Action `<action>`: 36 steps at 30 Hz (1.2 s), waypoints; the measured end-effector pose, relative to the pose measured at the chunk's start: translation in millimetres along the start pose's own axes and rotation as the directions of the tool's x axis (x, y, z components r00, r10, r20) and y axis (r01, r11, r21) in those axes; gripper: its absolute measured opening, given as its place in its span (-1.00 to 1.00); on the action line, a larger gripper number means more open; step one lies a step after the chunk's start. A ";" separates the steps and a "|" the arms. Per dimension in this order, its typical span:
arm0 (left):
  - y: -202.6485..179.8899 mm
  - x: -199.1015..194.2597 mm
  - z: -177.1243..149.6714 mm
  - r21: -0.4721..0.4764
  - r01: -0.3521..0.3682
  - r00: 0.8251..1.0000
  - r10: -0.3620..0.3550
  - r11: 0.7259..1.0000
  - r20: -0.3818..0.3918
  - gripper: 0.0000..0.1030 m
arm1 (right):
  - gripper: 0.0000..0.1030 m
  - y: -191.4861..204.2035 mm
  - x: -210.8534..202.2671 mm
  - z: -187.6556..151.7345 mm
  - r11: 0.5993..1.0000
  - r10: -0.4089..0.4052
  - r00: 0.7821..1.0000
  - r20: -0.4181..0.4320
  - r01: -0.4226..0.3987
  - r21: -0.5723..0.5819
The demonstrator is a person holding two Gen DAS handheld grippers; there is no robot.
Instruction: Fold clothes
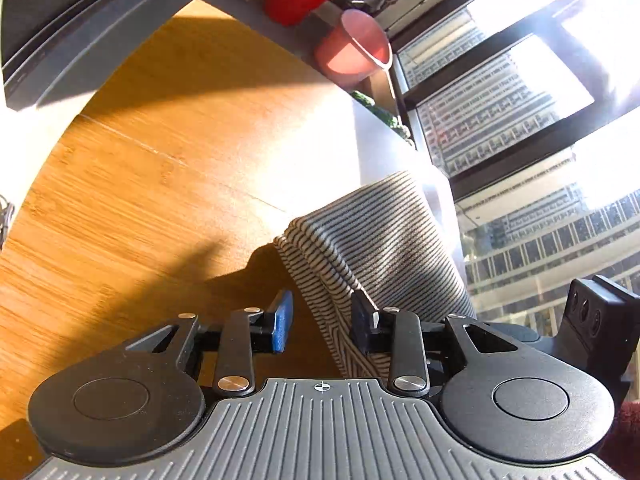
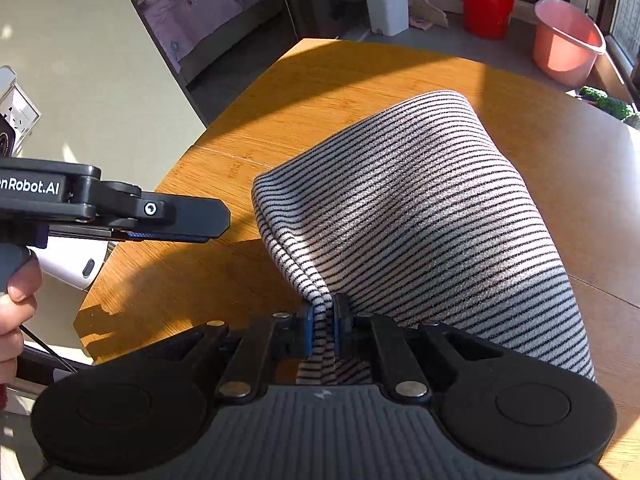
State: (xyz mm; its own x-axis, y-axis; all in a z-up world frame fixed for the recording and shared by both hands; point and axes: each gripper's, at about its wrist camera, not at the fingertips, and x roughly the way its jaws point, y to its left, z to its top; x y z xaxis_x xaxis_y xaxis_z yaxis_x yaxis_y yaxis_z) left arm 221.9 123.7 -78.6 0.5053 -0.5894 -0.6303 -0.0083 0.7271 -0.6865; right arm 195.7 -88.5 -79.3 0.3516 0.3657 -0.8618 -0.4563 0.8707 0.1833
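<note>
- Counter [image 2: 360,80]: a wooden top with a visible seam, filling the centre of both views, part sunlit and part in shadow.
- Striped garment [image 2: 420,220]: grey cloth with thin dark stripes, draped from the lower centre of the right wrist view up toward the upper right; its far end rests on the counter while the near end is lifted.
- Right tongs [image 2: 323,334]: at the lower centre, clenched on a bunched edge of the striped garment, the cloth pinched between the blue pads.
- Left tongs [image 1: 322,326]: at the lower centre of the left wrist view, released; a fold of the garment hangs against the right-hand finger, and the blue pad on the left stands apart from it.
- Pink bucket [image 2: 566,42] and red bucket [image 2: 486,6]: on the floor, upper right, beyond the counter.
</note>
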 end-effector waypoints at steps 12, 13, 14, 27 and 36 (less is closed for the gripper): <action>-12.7 73.0 6.7 0.044 -0.005 0.995 0.009 0.999 -0.097 -0.68 | 0.11 41.3 -30.1 -20.3 0.956 -0.067 0.992 0.103 0.094 -0.279; -12.7 74.5 6.5 0.049 -0.006 0.995 0.011 0.999 -0.095 -0.68 | 0.16 41.1 -38.7 -22.4 0.951 -0.054 0.991 0.125 0.088 -0.295; -11.9 77.1 6.5 0.051 -0.008 0.995 0.013 0.999 -0.095 -0.68 | 0.31 38.4 -46.6 -24.0 0.949 -0.072 0.986 0.149 0.114 -0.294; 0.2 77.4 4.4 0.037 -0.021 0.995 0.024 0.999 -0.096 -0.72 | 1.00 -17.4 -10.8 -30.5 0.936 -0.346 0.938 0.026 0.347 -0.058; -8.7 79.6 2.1 0.095 -0.055 0.994 0.064 0.994 -0.093 -0.72 | 1.00 -13.9 -13.2 -36.9 0.932 -0.361 0.931 0.052 0.361 0.020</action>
State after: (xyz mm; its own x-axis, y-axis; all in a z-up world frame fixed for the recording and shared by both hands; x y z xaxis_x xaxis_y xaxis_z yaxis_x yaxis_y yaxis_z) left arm 264.0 71.2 -122.0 0.4217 -0.5715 -0.7040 0.0459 0.7889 -0.6129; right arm 167.2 -117.6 -88.0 0.5344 0.0429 -0.8441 -0.2825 0.9503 -0.1306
